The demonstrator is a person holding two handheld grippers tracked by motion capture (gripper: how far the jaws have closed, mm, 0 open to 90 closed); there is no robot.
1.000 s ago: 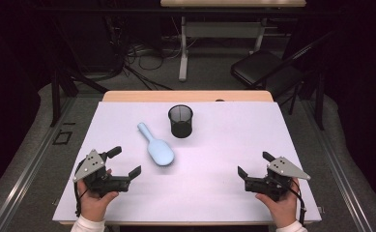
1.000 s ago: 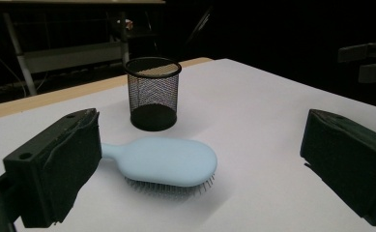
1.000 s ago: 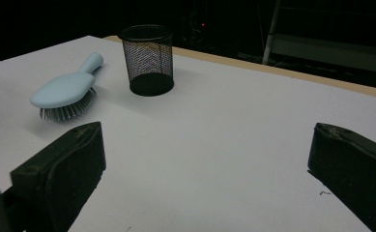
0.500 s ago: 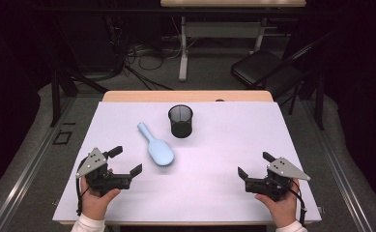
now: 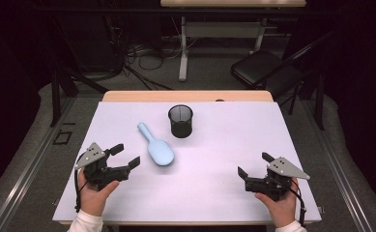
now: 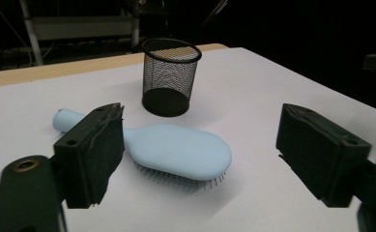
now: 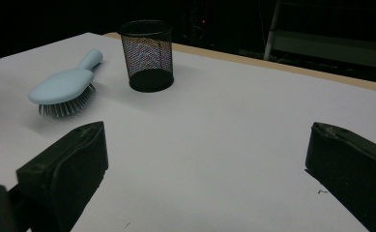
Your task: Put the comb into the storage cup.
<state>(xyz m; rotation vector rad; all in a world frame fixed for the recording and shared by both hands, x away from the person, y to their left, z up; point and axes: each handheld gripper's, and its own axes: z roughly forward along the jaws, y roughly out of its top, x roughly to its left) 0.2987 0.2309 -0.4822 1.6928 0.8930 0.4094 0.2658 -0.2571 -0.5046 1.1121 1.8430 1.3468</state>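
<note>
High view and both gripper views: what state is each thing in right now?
Hairbrush: lying bristles down on the table, untouched.
Mesh cup: upright, looks empty, apart from the hairbrush.
Left gripper: open, jaws have just been closing, nothing between them; aimed at the hairbrush.
Right gripper: open, holding nothing.

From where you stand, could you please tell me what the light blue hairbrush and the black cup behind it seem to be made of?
Light blue hairbrush: probably smooth moulded plastic with a matte, even sheen; the thin bristles underneath look like metal or stiff plastic pins. Black mesh cup: likely painted wire mesh, since you can see through its wall.
</note>
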